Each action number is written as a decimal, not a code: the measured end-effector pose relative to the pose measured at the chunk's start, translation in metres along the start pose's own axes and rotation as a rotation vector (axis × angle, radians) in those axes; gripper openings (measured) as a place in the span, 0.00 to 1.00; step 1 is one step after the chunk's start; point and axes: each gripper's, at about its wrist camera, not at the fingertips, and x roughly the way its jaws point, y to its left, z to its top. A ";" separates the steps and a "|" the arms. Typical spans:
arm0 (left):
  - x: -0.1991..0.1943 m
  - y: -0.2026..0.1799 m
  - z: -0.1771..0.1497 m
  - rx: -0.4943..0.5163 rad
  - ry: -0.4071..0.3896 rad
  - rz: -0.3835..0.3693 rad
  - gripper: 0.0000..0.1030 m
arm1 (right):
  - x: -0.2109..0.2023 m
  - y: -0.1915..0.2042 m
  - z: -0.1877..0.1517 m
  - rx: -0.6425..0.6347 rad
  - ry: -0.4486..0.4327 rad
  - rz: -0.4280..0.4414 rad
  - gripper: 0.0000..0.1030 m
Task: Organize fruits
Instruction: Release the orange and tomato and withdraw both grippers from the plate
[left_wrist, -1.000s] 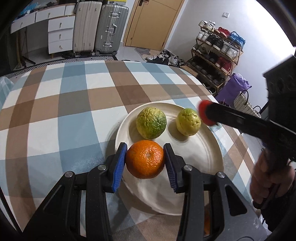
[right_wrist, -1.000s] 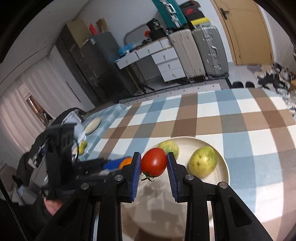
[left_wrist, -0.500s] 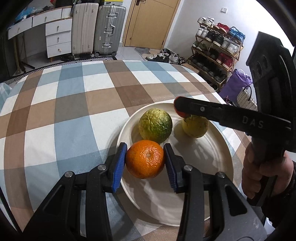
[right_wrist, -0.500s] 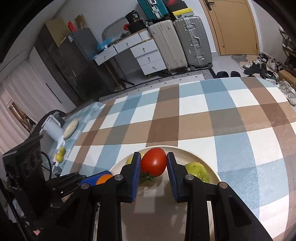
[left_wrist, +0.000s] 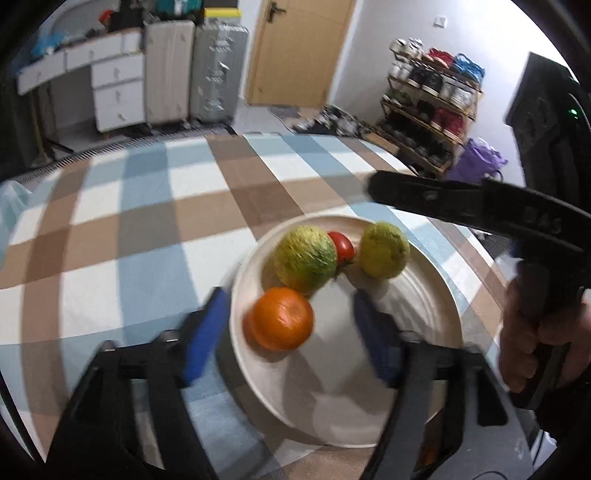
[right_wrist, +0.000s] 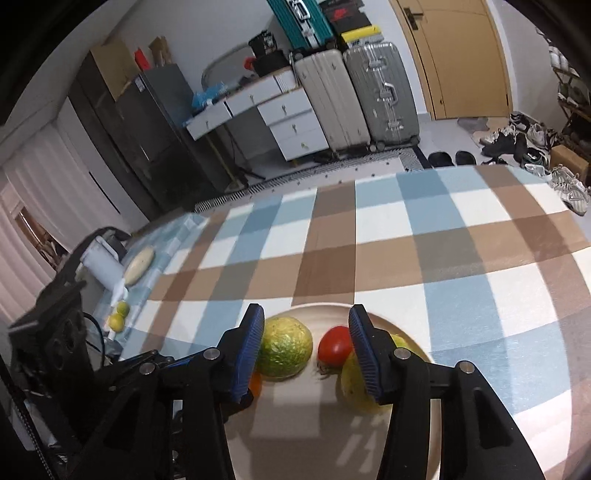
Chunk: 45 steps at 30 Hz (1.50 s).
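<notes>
Left wrist view: your left gripper has just been opening. A moment ago its blue pads pinched the orange; now they stand wide on either side of it, clear of the peel. The orange sits on the cream plate at the near-left rim, just in front of the big green-yellow fruit. Frame is motion-blurred, so edges are soft.

Right wrist view: your right gripper has also just been opening. It was clamped on the tomato; now the jaws are spread part-way with a gap on both sides of it. The tomato lies on the plate between the green-yellow fruit and the smaller yellow-green fruit; it looks to touch both, but I can't tell for sure. From the left wrist view the tomato is tucked behind that pair, mostly hidden.

Read: both drops done, four fruits on the plate, neither gripper holds anything. Two small lime-like fruits sit off at the far-left table edge on the checked cloth; whether they belong to the job I can't say. Back both grippers straight out so the pads don't nudge the orange or tomato.
</notes>
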 end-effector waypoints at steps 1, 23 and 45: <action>-0.004 0.000 0.000 -0.005 -0.011 -0.004 0.77 | -0.007 0.000 0.000 0.004 -0.011 -0.004 0.53; -0.174 -0.078 -0.046 0.003 -0.206 0.109 0.99 | -0.195 0.040 -0.091 -0.045 -0.227 0.063 1.00; -0.209 -0.122 -0.152 -0.027 -0.125 0.101 0.99 | -0.262 0.069 -0.198 -0.167 -0.263 -0.033 1.00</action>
